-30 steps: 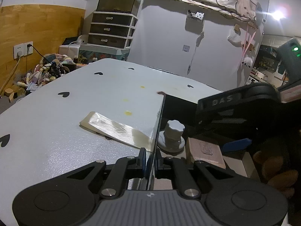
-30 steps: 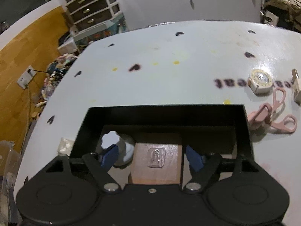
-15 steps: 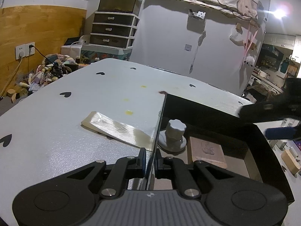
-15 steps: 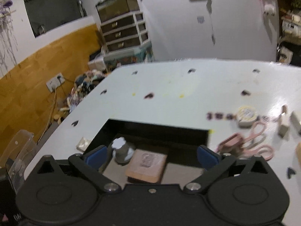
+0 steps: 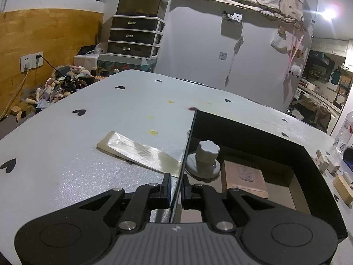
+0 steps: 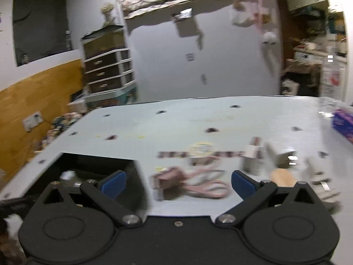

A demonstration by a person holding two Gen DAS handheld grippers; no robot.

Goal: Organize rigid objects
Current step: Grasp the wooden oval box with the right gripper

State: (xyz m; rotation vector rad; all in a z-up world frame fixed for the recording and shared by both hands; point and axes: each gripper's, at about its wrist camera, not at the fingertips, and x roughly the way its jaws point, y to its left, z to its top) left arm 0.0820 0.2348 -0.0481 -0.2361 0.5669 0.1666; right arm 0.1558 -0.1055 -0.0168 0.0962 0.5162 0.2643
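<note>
My left gripper [image 5: 175,187] is shut on the thin left wall of a black box [image 5: 253,133] and holds it on the white table. Inside the box lie a grey knob on a round base [image 5: 204,159] and a brown wooden block [image 5: 243,178]. My right gripper [image 6: 177,180] is open and empty, above the table to the right of the box [image 6: 99,165]. Ahead of it, blurred, lie pink scissors [image 6: 198,184], a round white tape measure [image 6: 201,149], a small wooden piece [image 6: 283,176] and pale plug-like parts [image 6: 284,154].
A pale flat strip [image 5: 136,151] lies on the table left of the box. Small wooden and white pieces [image 5: 326,163] sit to the box's right. A purple packet [image 6: 343,123] and a clear bottle [image 5: 344,130] stand at the far right. Drawers stand beyond the table.
My right gripper has lifted out of the box, leaving the wooden block inside, opened wider and swung right toward the scissors. The left gripper has not moved.
</note>
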